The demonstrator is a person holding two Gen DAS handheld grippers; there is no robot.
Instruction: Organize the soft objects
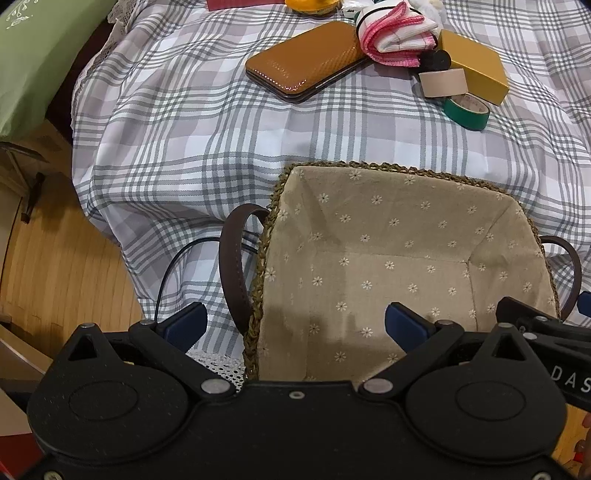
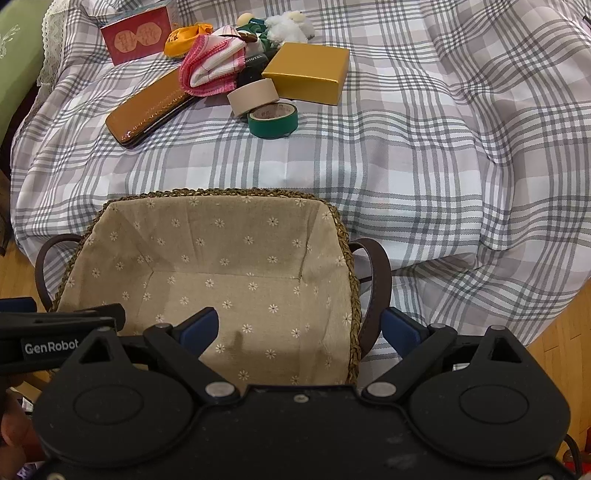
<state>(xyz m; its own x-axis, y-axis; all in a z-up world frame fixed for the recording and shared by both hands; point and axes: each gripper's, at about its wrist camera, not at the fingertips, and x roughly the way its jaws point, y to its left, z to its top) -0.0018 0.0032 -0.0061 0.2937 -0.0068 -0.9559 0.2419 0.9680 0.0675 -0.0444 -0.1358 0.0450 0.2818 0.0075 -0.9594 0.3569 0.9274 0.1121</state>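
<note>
A woven basket (image 1: 275,206) (image 2: 343,236) with a flower-print cloth lining and brown handles sits at the near edge of the checked cloth; nothing lies inside it. My left gripper (image 1: 295,325) is open, its fingers straddling the basket's left wall and handle. My right gripper (image 2: 299,328) is open, straddling the right wall and handle. At the far side lie a folded pink-and-white cloth (image 1: 397,35) (image 2: 212,64), a white plush toy (image 2: 290,24), a green scrunchie and an orange soft pouch (image 2: 186,38).
Hard items sit among the soft ones: an orange case (image 1: 306,59) (image 2: 147,107), a gold box (image 1: 474,62) (image 2: 308,72), beige tape (image 2: 253,96), green tape (image 1: 467,110) (image 2: 273,120), a red box (image 2: 135,37). A green cushion (image 1: 33,55) is at left. Wooden floor lies below.
</note>
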